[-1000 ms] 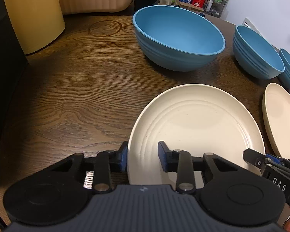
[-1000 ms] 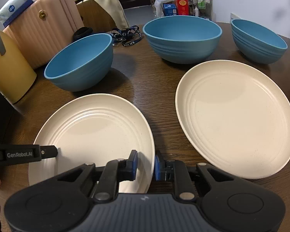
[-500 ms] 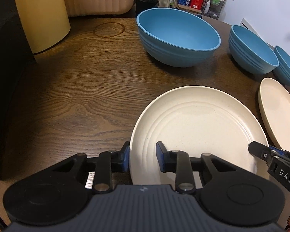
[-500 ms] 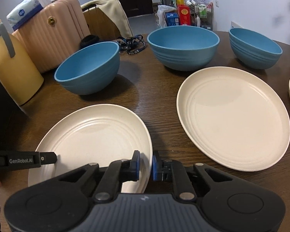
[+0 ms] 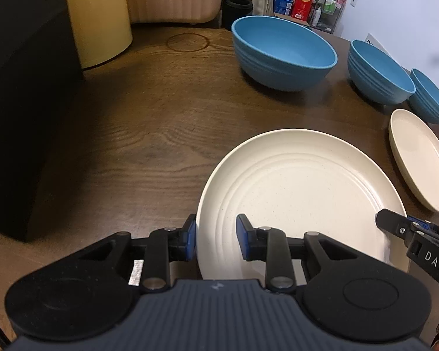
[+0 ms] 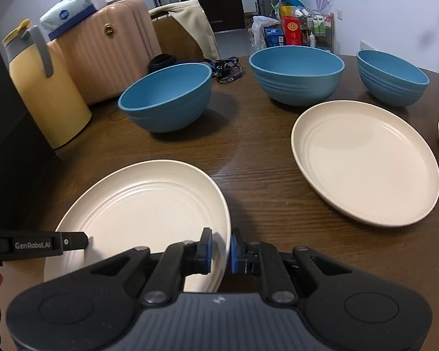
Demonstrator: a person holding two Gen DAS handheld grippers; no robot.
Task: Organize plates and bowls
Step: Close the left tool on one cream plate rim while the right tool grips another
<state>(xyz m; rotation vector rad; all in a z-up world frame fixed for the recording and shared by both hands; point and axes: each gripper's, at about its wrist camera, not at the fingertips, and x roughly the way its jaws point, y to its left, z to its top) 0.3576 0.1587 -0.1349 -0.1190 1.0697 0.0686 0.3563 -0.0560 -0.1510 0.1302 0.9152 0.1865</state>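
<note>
Jaws of the left gripper [image 5: 216, 237] straddle the near-left rim of a cream plate [image 5: 301, 193], one blue pad outside the edge and one on the plate's face; a gap shows beside the inner pad, so I cannot tell whether they truly pinch it. In this left-wrist view the plate sits at centre-right, face up, its oval outline stretching from 7 toward 1 o'clock, and the right gripper [image 5: 380, 219] reaches its far rim at 4 o'clock. Holding opposite edges probably keeps the wide, shallow plate level while it is carried. Beyond it stand three blue bowls, the big bowl [image 5: 284, 55] at 12 and two smaller toward 2; a second plate [image 5: 418, 161] lies at 3 on the wooden bench [image 5: 131, 134]. In the right-wrist view, the right gripper [image 6: 221, 248] has its jaws nearly together, clamped on the thin rim at the plate's [image 6: 143, 213] near-right edge; they have just been closing, with the rim between them. The plate lies at 8 o'clock, face up, its long axis running 7 to 1, with the left gripper [image 6: 83, 239] coming in at 9. The second plate [image 6: 365, 161] rests at 2 o'clock, apart from the held one and likely the stacking target; bowls line the back from 11 to 2.
</note>
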